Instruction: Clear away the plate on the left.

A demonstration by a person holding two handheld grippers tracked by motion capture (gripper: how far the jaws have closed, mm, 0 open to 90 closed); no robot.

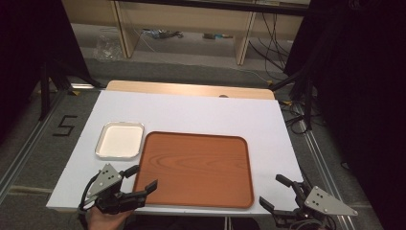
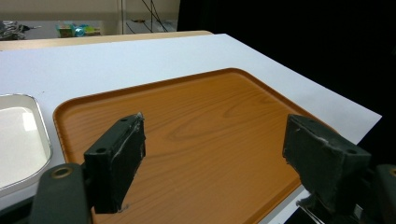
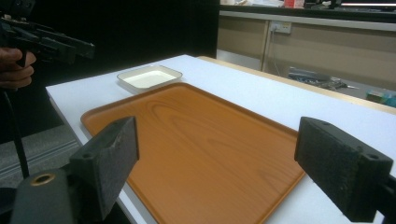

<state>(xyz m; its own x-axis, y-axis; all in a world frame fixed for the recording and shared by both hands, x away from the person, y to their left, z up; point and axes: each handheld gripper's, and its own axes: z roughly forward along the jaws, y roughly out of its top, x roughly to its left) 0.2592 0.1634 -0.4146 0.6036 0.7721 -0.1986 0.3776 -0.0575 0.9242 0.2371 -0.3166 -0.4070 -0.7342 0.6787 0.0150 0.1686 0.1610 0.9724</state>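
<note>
One rounded wood-grain tray [image 1: 196,167]

Tray [image 1: 196,167], centre of frame: orange-brown with a wood-grain pattern, darker streaks running along its length. Small dish [image 1: 119,140], left of centre: white inside, pale cream rim. Table [image 1: 191,112]: plain white top, light wood edge at the far side. Left gripper [image 1: 142,180] and right gripper [image 1: 272,190], bottom corners: black, each with a grey plate. Floor, upper frame: grey.

The white dish [image 2: 18,140] is cut off at the left gripper view's edge.
</note>
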